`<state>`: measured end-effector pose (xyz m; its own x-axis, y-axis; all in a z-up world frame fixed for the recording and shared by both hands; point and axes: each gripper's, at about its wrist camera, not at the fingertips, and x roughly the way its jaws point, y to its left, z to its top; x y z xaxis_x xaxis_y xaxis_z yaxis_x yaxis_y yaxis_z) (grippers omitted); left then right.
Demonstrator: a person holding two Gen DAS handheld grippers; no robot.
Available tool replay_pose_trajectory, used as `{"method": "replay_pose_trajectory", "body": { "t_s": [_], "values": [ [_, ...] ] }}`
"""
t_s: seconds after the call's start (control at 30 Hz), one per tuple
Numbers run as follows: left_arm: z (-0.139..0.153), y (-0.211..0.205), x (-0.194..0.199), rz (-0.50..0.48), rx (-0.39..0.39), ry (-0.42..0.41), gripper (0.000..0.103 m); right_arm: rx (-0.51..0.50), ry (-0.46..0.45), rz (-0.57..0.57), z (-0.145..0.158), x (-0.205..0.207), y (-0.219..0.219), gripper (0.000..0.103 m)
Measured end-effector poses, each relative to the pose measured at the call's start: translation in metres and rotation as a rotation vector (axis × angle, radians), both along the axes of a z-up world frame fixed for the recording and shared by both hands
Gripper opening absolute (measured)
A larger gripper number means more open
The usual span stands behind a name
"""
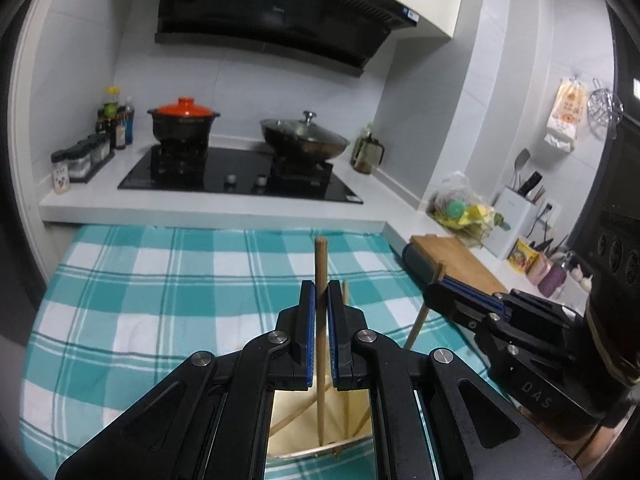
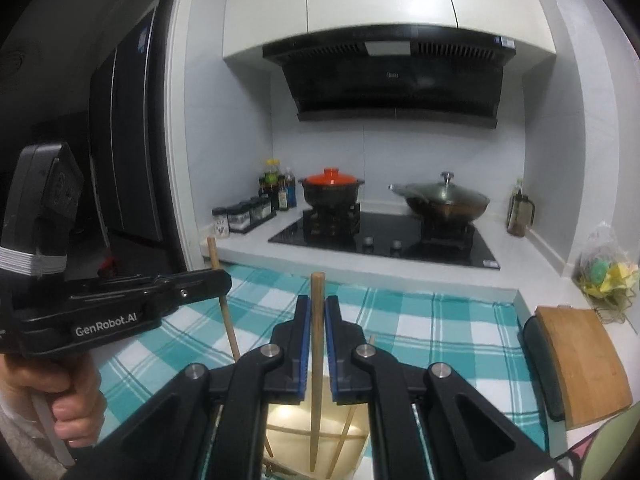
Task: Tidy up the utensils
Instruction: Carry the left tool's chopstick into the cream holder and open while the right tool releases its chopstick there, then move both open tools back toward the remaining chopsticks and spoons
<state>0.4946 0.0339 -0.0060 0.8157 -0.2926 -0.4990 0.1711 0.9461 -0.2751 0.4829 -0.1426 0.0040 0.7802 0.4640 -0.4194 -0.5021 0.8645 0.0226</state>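
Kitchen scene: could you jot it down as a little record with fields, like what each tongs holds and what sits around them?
setting: kitchen counter covered by checked cloth
left tongs: shut on a chopstick, held upright
right tongs: shut on another chopstick, also upright
below the tongs: pale container with more chopsticks in it
stove: pot with orange lid, lidded wok
right side: wooden cutting board

Showing "GenRobot.AI" in white letters on the black side of the left gripper point(image 2: 218, 280), seen from the right wrist. Showing "DAS" in pale grey letters on the black body of the right gripper point(image 1: 434, 286), seen from the left wrist. Remaining too small or blurred: range hood point(image 2: 394, 76) logo, packet prints.
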Motion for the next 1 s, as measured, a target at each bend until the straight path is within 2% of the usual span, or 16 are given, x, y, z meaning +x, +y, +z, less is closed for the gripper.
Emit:
{"method": "replay_pose_trajectory", "body": {
  "t_s": [0.1, 0.27, 0.33, 0.4, 0.43, 0.47, 0.5, 0.57, 0.67, 0.73, 0.87, 1.0],
  "values": [
    [-0.023, -0.004, 0.012, 0.003, 0.007, 0.061, 0.004, -0.001, 0.13, 0.003, -0.029, 0.027, 0.0, 0.007],
    [-0.045, -0.01, 0.024, 0.02, 0.043, 0.126, 0.007, 0.004, 0.261, 0.0, -0.064, 0.055, 0.001, 0.009],
    [-0.044, -0.007, 0.024, 0.031, 0.042, 0.144, 0.024, 0.008, 0.296, -0.008, -0.07, 0.064, 0.002, 0.009],
    [-0.035, 0.003, 0.013, 0.051, 0.021, 0.136, 0.056, 0.021, 0.294, -0.031, -0.066, 0.064, 0.001, 0.019],
    [-0.027, 0.009, 0.004, 0.063, 0.012, 0.121, 0.063, 0.03, 0.276, -0.05, -0.058, 0.059, -0.002, 0.022],
    [-0.019, 0.015, -0.006, 0.074, 0.009, 0.107, 0.073, 0.045, 0.255, -0.058, -0.05, 0.053, -0.006, 0.026],
    [-0.012, 0.02, -0.014, 0.078, 0.01, 0.098, 0.078, 0.057, 0.235, -0.057, -0.041, 0.045, -0.009, 0.033],
    [0.001, 0.029, -0.037, 0.068, 0.029, 0.092, 0.083, 0.056, 0.173, -0.062, -0.02, 0.023, -0.018, 0.042],
    [0.013, 0.038, -0.08, 0.034, 0.094, 0.102, 0.092, 0.019, 0.094, -0.059, 0.006, -0.017, -0.028, 0.043],
    [0.013, 0.041, -0.115, 0.015, 0.163, 0.111, 0.094, -0.017, 0.067, -0.059, 0.013, -0.05, -0.038, 0.047],
    [-0.009, 0.043, -0.188, -0.012, 0.248, 0.135, 0.097, -0.079, 0.05, -0.075, 0.012, -0.107, -0.06, 0.048],
    [-0.051, 0.037, -0.244, 0.001, 0.219, 0.174, 0.097, -0.107, 0.069, -0.103, -0.011, -0.164, -0.084, 0.048]
  ]
}}
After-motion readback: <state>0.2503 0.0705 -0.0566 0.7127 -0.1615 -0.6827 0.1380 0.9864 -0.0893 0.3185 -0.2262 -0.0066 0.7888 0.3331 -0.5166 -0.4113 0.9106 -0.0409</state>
